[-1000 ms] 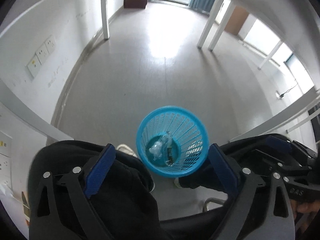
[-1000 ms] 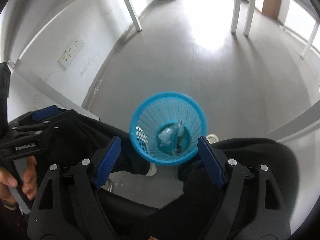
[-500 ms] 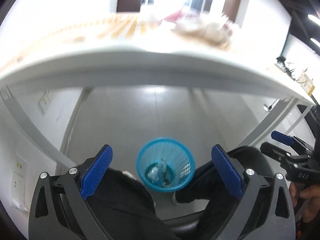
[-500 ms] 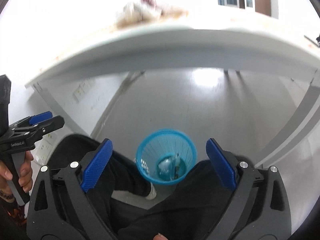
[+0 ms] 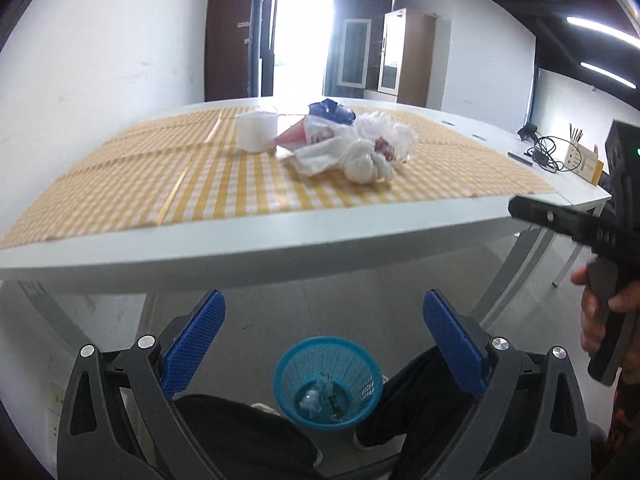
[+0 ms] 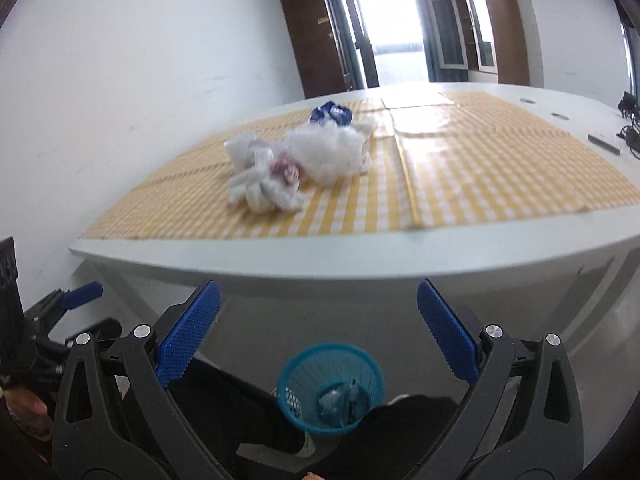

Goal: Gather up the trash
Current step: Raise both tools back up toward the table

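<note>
Both the left gripper (image 5: 324, 334) and the right gripper (image 6: 318, 326), its jaws opening, were spread wide and empty below the table edge (image 5: 280, 240), so reaching the tangled trash pile (image 5: 352, 148) at frame center risked dragging wrappers or tipping the white cup (image 5: 257, 131), far above the blue basket (image 5: 328, 380).

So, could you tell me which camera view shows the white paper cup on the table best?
The left wrist view: the white paper cup stands in plain sight on the checked cloth, left of the trash pile. In the right wrist view the cup cannot be made out; the pile seems to hide it.
</note>
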The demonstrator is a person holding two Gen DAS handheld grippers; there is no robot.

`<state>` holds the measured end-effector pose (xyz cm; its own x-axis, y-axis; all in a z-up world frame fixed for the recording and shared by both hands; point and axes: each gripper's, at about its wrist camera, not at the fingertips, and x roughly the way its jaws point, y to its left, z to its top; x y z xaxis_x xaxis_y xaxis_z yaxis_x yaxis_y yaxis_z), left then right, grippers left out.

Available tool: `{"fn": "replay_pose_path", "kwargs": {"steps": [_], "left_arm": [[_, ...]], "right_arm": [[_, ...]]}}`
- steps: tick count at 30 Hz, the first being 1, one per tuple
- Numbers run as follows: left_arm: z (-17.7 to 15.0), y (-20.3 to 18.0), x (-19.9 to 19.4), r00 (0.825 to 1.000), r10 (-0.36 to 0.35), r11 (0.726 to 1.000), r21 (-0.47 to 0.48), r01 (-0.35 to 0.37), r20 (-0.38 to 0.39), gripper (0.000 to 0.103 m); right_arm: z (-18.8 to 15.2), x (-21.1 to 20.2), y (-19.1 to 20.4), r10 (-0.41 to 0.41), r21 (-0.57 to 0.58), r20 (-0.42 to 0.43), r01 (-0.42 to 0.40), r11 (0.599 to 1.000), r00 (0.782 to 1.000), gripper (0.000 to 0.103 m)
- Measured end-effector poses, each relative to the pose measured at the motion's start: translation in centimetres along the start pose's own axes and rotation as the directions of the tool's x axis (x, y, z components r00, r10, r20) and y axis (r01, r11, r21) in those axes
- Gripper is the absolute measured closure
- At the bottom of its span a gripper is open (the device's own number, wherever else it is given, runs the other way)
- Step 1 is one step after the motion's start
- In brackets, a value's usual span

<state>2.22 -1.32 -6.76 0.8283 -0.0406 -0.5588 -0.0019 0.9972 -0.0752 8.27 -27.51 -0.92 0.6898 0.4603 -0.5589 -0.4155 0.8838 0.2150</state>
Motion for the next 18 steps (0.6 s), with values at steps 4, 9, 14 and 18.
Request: {"fn": "replay_pose_path", "kwargs": {"steps": [4,9,14,18], "left_arm": [[1.3,0.1,0.5,1.0,-0.016,1.0,-0.011,0.016,0.012,0.006],[3.2,0.5,0.9,0.998,-0.03,1.0,0.003,0.03,0.047,0.006],[5.2,1.7,2.0,0.997,-0.046,0.998,-0.028,0.048,0.064,0.006],[6.0,1.7,3.5,0.995,-0.08,0.996,-0.04,0.082,0.064,0.006]], "right_arm": [[2.8,0.6,-0.2,-0.007,-0.017,0.031,0.008,1.0,1.0,0.009],[5.2,1.8,-0.7,-0.003,-0.015,0.05,0.004,1.0,0.999,0.009],[6.4,3.8,-1.7,0.005,-0.005,0.06,-0.005,1.0,0.998,0.009],[7.5,5.0,-2.2,0.019,-0.007,0.062,-0.019,1.0,0.998,0.01]]}}
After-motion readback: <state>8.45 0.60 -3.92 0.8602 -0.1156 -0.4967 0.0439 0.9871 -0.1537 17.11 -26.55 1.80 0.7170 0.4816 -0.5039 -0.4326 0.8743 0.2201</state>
